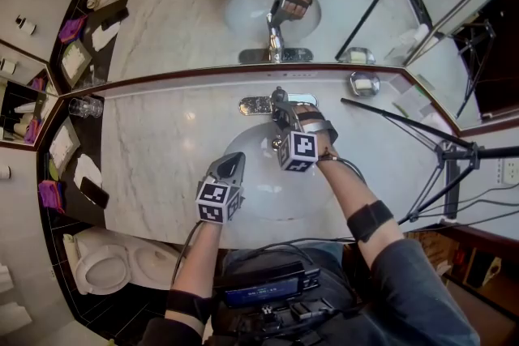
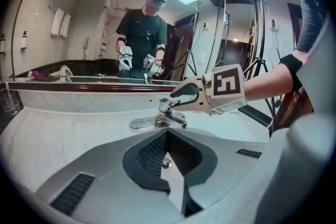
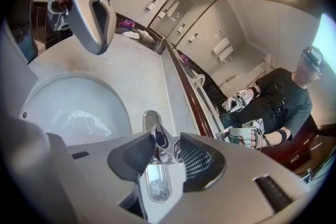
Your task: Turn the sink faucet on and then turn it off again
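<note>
Between the 2 jaws of the right gripper (image 3: 165, 152) the faucet handle (image 3: 159, 138) is pinched, with both pads laid against its sides. Beyond it, to the left of the jaws, the sink (image 3: 73, 107) is seen; no running stream can be made out. The left gripper (image 2: 167, 164) is held pressed together and empty, the faucet (image 2: 169, 113) well ahead of it. Turning on is judged to be in hand: the handle is to be lifted under a firm grip, then pushed back down.
</note>
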